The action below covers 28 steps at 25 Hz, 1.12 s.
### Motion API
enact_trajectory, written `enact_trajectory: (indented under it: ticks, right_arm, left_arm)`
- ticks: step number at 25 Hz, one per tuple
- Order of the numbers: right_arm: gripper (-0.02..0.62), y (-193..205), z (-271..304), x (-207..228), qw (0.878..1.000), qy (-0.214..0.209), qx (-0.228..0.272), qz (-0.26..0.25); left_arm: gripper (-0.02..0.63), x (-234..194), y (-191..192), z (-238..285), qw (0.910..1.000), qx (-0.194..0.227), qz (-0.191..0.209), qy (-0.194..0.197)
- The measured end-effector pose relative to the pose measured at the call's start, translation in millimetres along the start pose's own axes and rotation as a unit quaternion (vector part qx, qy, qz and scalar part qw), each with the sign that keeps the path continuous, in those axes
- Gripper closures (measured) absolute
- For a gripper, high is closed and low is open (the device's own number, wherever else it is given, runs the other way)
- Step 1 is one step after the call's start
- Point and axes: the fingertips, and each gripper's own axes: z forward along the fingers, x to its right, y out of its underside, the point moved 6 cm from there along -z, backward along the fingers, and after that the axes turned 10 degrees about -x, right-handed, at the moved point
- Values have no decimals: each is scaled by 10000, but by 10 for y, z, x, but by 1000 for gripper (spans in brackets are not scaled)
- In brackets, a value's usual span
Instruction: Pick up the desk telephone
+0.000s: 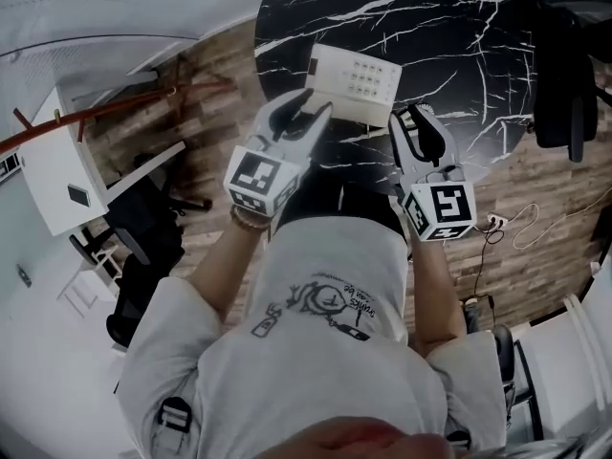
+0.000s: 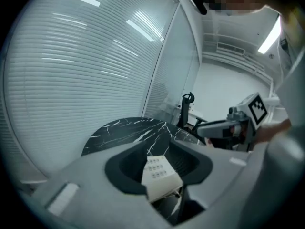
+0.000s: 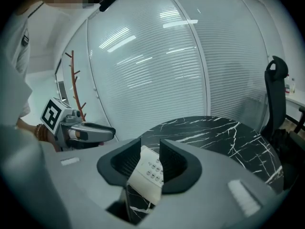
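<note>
Jaws on both grippers stand apart with nothing pressed between their pads. The left gripper point(image 1: 304, 115) shows a moderate gap in the left gripper view. The right gripper point(image 1: 418, 127) shows a somewhat narrower one in the right gripper view. In each of those views the one desk telephone point(image 1: 352, 84) shows through the gap, lying just past the fingertips and not clamped.

By count there are one telephone, one round black marble table point(image 1: 440, 27), two grippers and two marker cubes, one per gripper: the left cube point(image 1: 260, 180) and the right cube point(image 1: 440, 208). One black office chair point(image 1: 561, 75) stands at the table's right edge.

The telephone is cream-white, with its keypad facing up, and it rests flat on the near part of the table. The left gripper's tips sit at its near left corner, while the right gripper's tips sit just off its near right corner; whether either touches it I cannot tell.

Both arms reach forward from the person's body, elbows bent. The grippers angle downward and converge slightly toward the telephone from either side.
</note>
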Motion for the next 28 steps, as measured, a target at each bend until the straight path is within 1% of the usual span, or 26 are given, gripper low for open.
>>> enact_trajectory:
  ticks: [2, 7, 10, 12, 16, 18, 23, 28]
  right_arm:
    - [468, 151, 118, 96, 9998, 20, -155, 143]
    - [442, 501, 461, 321, 9980, -55, -420, 461]
    - [401, 705, 665, 432, 9961, -101, -604, 631]
    - [353, 830, 783, 501, 9944, -109, -710, 772]
    - [329, 1054, 998, 636, 9904, -155, -887, 1051]
    - [296, 1163, 1099, 704, 9875, -208, -976, 1218]
    - [290, 1332, 1314, 830, 9810, -405, -1090, 1554]
    - [284, 1452, 1448, 890, 9749, -631, -1289, 1699]
  left_arm:
    - [448, -75, 134, 135, 9998, -184, -90, -11]
    - [423, -335, 388, 446, 9989, -384, -206, -151]
    - [404, -485, 559, 627, 9979, -545, -294, -215]
    - [387, -563, 672, 729, 9970, -629, -382, -239]
    - [364, -696, 875, 897, 9955, -734, -521, -282]
    - [357, -759, 959, 971, 9947, -783, -614, -263]
    - [341, -879, 1060, 1157, 9930, -828, -822, -157]
    - [325, -892, 1112, 1340, 9908, -964, -953, 10]
